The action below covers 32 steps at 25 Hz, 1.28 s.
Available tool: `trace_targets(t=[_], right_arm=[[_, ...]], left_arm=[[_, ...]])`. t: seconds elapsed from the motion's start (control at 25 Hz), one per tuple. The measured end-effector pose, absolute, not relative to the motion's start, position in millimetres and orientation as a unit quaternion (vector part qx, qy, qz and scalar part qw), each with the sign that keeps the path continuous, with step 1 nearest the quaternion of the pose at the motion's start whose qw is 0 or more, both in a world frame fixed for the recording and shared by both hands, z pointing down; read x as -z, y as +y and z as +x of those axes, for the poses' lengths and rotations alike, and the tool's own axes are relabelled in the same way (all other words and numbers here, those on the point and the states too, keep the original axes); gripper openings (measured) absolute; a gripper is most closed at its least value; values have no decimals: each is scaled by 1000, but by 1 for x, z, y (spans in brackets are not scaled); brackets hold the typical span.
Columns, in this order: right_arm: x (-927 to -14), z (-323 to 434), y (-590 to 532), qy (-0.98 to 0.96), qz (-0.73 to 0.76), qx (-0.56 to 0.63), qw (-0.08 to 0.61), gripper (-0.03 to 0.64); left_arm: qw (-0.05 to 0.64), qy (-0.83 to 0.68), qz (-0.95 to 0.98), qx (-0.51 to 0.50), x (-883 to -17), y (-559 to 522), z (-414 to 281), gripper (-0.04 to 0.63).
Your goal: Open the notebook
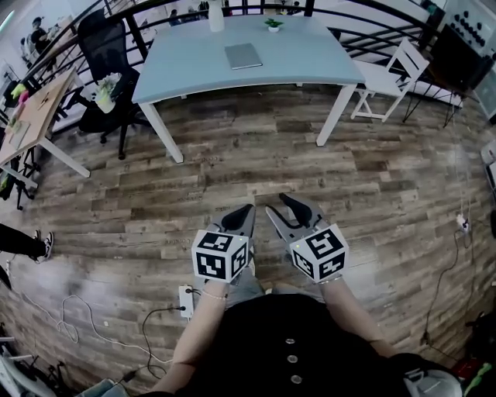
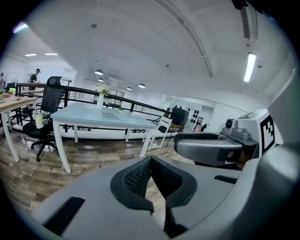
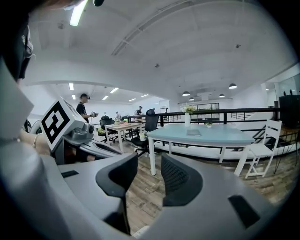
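Observation:
A closed grey notebook (image 1: 242, 56) lies flat on the far half of a pale blue table (image 1: 186, 74), well ahead of me across the wood floor. Both grippers hover side by side over the floor close to my body, far short of the table. My left gripper (image 1: 246, 211) has its jaws together with nothing between them. The right gripper (image 1: 279, 205) holds its jaws apart and empty. In the left gripper view the notebook (image 2: 111, 116) shows on the table (image 2: 79, 118) beyond the shut pads (image 2: 140, 176). In the right gripper view the notebook (image 3: 193, 133) shows past the spread jaws of the right gripper (image 3: 149, 161).
A white vase (image 1: 216, 15) and a small potted plant (image 1: 273, 25) stand at the table's back edge, before a black railing. A black office chair (image 1: 105, 46) and a wooden desk (image 1: 39, 108) sit left, a white chair (image 1: 387, 77) right. Cables and a power strip (image 1: 186, 301) lie on the floor.

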State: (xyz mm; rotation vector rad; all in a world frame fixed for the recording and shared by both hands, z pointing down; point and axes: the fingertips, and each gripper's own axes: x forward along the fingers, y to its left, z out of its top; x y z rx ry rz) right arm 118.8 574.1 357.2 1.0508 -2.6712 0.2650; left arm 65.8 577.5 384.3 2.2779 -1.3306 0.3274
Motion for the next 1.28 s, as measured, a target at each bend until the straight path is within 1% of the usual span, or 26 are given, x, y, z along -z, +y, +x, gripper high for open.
trace_targets(t=[0.64,0.88,1.28], right_arm=[[-349,53,430,-907,394,-88,122,149],[-349,37,413,-904,401,-89,122,150],[-356,28,395,-901,399,-98,138,149]], left_arm=[[219,-479,842,-119,-370,433,-17,17],[223,-475,843,-118,-373,419,-32,17],[257,-458,845,-104,-386,408,-39,17]])
